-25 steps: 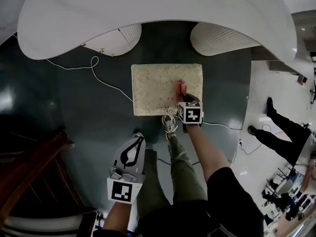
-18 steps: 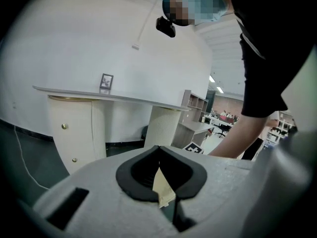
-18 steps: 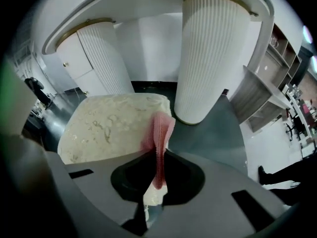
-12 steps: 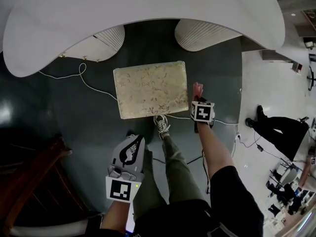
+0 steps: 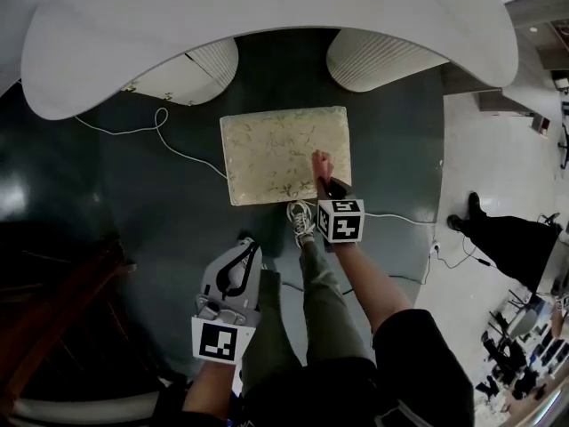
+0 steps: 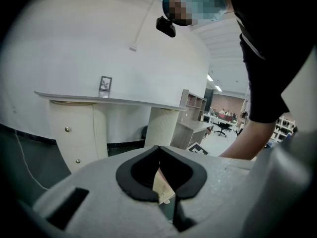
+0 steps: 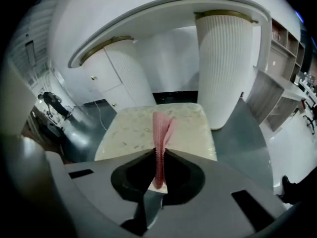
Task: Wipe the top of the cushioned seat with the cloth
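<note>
The right gripper is clamping the cloth over the cushioned seat; pressing it flat in overlapping strokes would be cleaning best. The left gripper is hanging closed, empty.

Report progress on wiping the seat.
Done: the pink cloth is clamped in the right hand-held gripper. In hand: it sits at the cushioned seat's near right part. Left: the seat shows no wiped trace, so count the whole top. The left hand-held gripper is shut, empty.
</note>
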`<state>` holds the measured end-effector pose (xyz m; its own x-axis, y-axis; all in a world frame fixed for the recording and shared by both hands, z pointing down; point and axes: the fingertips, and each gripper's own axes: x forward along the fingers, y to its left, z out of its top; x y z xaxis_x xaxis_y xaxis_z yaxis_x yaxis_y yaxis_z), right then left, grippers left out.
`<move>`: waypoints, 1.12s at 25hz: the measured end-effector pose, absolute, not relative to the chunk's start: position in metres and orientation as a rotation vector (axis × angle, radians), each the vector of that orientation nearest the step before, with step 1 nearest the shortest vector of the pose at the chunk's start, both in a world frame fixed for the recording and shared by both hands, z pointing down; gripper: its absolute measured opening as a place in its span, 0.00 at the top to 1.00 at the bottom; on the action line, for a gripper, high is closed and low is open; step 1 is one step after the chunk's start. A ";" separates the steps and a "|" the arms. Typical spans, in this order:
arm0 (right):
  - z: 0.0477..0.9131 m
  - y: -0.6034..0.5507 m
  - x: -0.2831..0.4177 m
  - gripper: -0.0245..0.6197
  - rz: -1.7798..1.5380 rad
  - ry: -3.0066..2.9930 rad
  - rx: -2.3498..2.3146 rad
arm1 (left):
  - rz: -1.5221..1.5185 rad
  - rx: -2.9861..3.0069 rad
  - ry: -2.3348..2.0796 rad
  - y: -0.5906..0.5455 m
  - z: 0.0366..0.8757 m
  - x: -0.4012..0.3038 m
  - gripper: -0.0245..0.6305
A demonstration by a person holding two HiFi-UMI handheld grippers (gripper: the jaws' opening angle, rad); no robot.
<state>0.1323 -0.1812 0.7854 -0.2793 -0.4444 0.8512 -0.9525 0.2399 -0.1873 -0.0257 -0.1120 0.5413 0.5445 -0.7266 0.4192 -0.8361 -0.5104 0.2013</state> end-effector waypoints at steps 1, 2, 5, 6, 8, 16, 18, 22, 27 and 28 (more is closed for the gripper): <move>0.786 -0.176 0.112 0.92 0.968 -1.870 1.246 | 0.407 2.400 -1.285 -0.108 0.542 -0.032 0.94; 0.788 -0.171 0.092 0.92 0.973 -1.894 1.212 | 0.412 2.396 -1.292 -0.104 0.544 -0.039 0.94; 0.794 -0.155 0.036 0.92 0.978 -1.950 1.107 | 0.416 2.379 -1.316 -0.094 0.547 -0.058 0.93; 0.796 -0.150 0.018 0.92 0.976 -1.970 1.068 | 0.420 2.372 -1.322 -0.090 0.548 -0.064 0.93; 0.797 -0.139 -0.015 0.92 0.970 -2.004 1.001 | 0.419 2.362 -1.336 -0.085 0.549 -0.074 0.94; 0.812 -0.107 -0.098 0.92 0.956 -2.037 0.879 | 0.432 2.360 -1.332 -0.060 0.551 -0.106 0.93; 0.815 -0.104 -0.109 0.92 0.963 -2.028 0.882 | 0.452 2.365 -1.322 -0.055 0.552 -0.114 0.93; 0.822 -0.108 -0.118 0.92 0.977 -2.005 0.912 | 0.485 2.378 -1.311 -0.047 0.553 -0.128 0.93; 0.832 -0.118 -0.098 0.92 0.968 -1.960 0.972 | 0.497 2.392 -1.295 -0.047 0.553 -0.129 0.93; 0.834 -0.119 -0.089 0.92 0.963 -1.945 0.982 | 0.491 2.397 -1.293 -0.049 0.553 -0.127 0.93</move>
